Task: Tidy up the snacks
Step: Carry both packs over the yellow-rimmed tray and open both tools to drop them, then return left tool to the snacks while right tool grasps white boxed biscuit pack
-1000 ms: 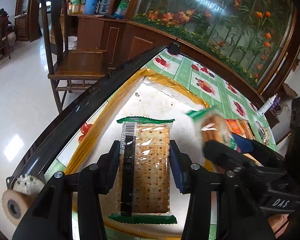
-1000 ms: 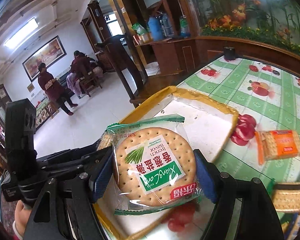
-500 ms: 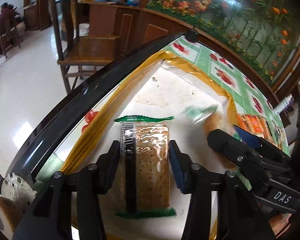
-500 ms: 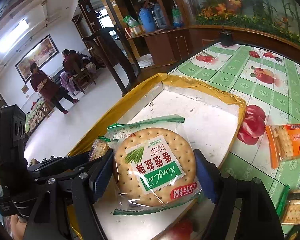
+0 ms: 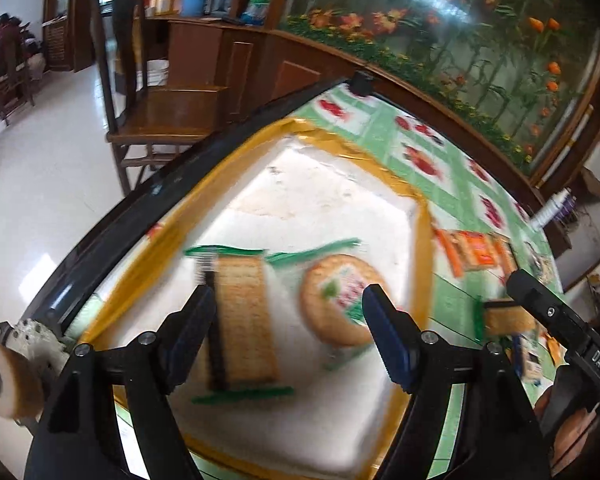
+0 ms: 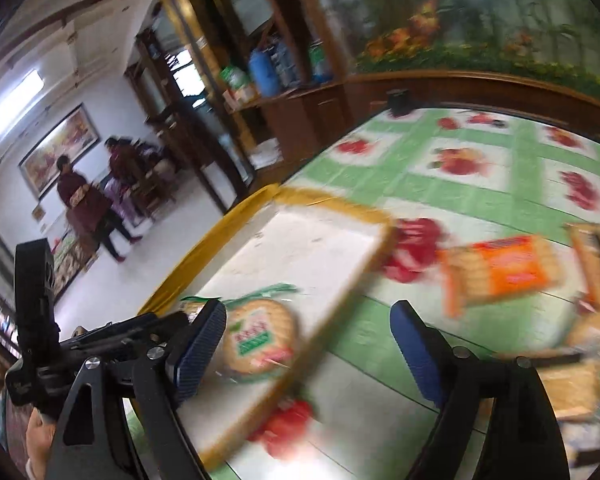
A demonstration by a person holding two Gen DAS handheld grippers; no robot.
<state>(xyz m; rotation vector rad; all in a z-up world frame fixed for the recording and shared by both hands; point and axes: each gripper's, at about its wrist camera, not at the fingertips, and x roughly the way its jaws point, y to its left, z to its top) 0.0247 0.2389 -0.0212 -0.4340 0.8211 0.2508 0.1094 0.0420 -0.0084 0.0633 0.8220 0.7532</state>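
A white tray [image 5: 420,220] with a yellow rim sits at the table's left end. Two packs lie flat in it: a rectangular cracker pack [image 5: 240,320] and, to its right, a round cracker pack [image 5: 340,300] with a green label. My left gripper [image 5: 290,332] hovers over both with its jaws opening, and neither pad presses on a pack. My right gripper [image 6: 308,344] hangs over the tray's [image 6: 320,240] right rim, its jaws opening too. The round cracker pack [image 6: 260,340] rests just inside its left finger, free of the pads.
An orange cracker pack [image 6: 504,268] and several more packs [image 6: 572,384] lie on the green fruit-print tablecloth right of the tray. The black table edge [image 5: 140,200] runs just left of the tray, with a wooden chair [image 5: 168,108] beyond. People [image 6: 84,204] stand far back.
Both grippers opened. The rectangular pack left the left jaws and the round pack left the right jaws; both now lie in the tray. The right gripper swung right, toward the tablecloth.
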